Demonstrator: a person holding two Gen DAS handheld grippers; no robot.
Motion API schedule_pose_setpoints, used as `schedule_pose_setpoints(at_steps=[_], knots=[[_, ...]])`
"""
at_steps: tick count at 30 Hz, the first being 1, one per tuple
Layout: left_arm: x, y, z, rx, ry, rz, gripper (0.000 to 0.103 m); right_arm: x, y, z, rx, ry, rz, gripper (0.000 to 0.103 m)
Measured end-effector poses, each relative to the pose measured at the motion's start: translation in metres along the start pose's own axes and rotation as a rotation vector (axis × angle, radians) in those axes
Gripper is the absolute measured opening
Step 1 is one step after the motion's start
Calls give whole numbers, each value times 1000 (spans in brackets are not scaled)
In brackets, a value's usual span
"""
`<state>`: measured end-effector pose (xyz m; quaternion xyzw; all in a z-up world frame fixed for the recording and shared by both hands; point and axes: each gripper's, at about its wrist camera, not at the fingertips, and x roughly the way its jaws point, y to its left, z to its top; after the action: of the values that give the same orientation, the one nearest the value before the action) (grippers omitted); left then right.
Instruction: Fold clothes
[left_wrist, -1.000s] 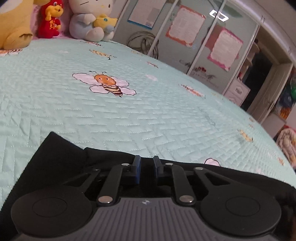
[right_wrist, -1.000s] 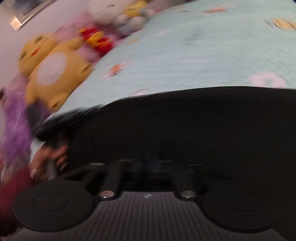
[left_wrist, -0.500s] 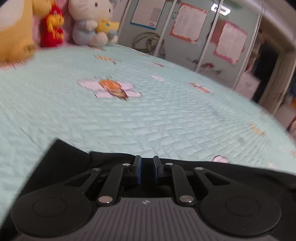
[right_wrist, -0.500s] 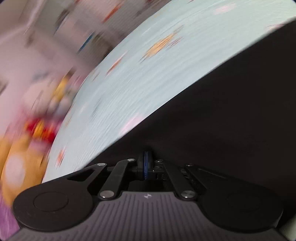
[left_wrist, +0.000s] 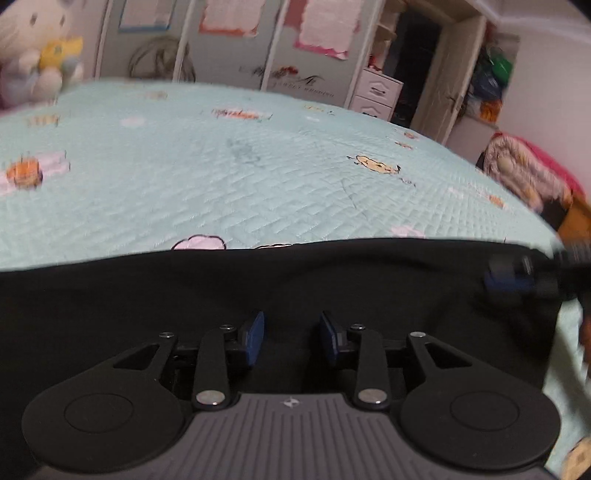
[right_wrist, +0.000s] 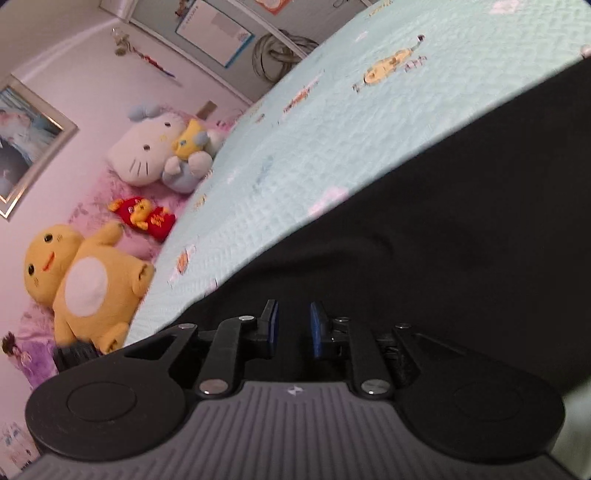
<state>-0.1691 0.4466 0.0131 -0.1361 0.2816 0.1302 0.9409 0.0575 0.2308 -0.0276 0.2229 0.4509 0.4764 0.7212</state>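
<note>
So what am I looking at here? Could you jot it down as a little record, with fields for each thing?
surface: bed with a light green quilted cover printed with cartoon bees
garment: black garment lying spread on the near part of the cover
left gripper: jaws apart, over the black cloth, gripping nothing
right gripper: jaws apart, also over the cloth, gripping nothing
soft toys: white cat plush, small red plush, yellow plush, at the bed's far end
background: wardrobe doors with posters

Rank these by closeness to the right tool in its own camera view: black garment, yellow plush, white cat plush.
1. Black garment, directly under the right tool.
2. Yellow plush, off to the left.
3. White cat plush, farther back, upper left.
</note>
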Motion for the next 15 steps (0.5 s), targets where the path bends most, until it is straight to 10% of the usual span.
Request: schedule_pose_setpoints(at_steps=[2, 4, 9, 11, 15], knots=[[-2, 1, -4, 23, -14, 2, 39, 13, -8, 16, 39, 8, -40, 30], [-2, 9, -4, -5, -12, -17, 39, -3, -34, 24, 154, -88, -49, 7], [2, 8, 13, -18, 34, 6, 38, -55, -106, 38, 470, -373, -57, 8], [-3, 1, 20, -52, 44, 18, 36, -81, -114, 37, 442, -420, -47, 19], [4, -28, 39, -114, 41, -189, 36, -115, -113, 34, 257, -359, -84, 24]])
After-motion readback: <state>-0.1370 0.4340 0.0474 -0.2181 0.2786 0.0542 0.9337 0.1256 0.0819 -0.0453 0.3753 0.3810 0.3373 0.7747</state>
